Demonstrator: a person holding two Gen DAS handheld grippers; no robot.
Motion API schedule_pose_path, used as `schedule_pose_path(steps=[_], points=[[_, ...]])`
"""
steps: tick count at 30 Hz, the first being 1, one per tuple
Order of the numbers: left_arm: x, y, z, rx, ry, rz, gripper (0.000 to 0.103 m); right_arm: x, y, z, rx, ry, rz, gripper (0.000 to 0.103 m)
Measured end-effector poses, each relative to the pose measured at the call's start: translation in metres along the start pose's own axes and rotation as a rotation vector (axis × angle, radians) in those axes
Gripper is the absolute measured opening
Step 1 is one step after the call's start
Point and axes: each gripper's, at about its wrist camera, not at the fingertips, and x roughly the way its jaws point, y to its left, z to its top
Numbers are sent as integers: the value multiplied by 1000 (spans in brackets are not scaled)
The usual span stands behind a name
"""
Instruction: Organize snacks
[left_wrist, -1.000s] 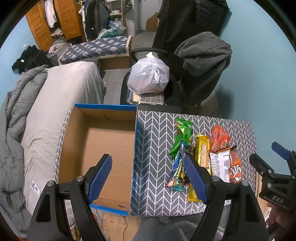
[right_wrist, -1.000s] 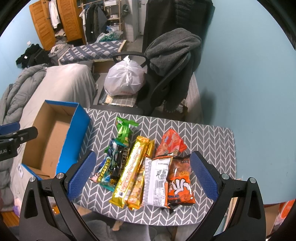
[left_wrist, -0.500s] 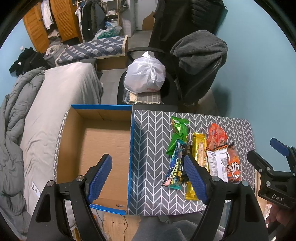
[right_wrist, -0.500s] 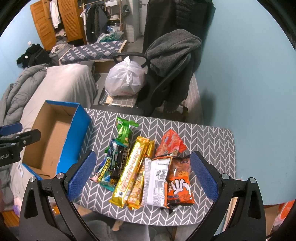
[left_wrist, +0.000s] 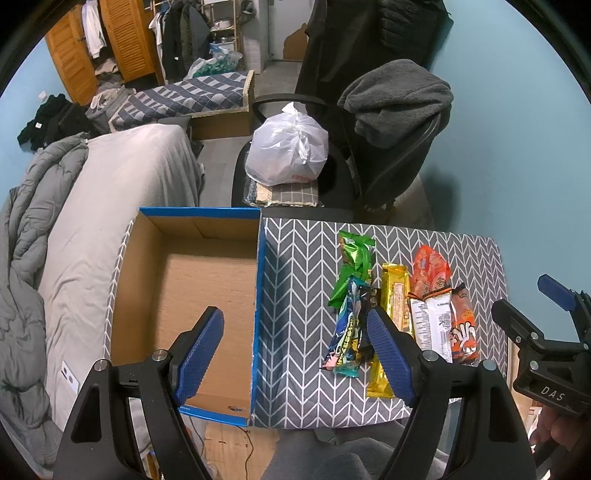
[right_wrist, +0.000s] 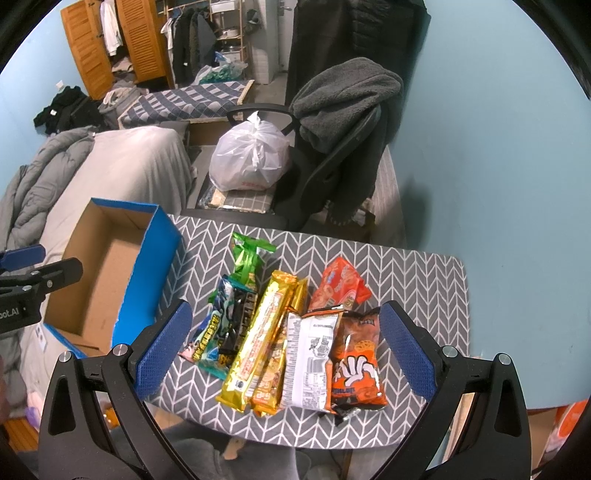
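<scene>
Progress: none yet | box empty, on table's left | snack packets all lie on table | left gripper and right gripper both spread wide, holding nothing | left: every packet

Snack packets lie flat, bunched on the patterned table (green, gold, orange), beside an empty blue box.

Both views are evenly lit by soft indoor light and stay sharp, without motion blur; strong fisheye bending curves the room at the black-cornered edges; mild glare glints on the gold wrapper; the chair shadows the blue wall.
</scene>
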Motion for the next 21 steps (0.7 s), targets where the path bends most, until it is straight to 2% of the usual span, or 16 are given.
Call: schedule_pose_path(steps=[21], points=[[-2, -3, -5, 1, 14, -14, 81, -1, 0, -3, 0, 1, 2, 100]])
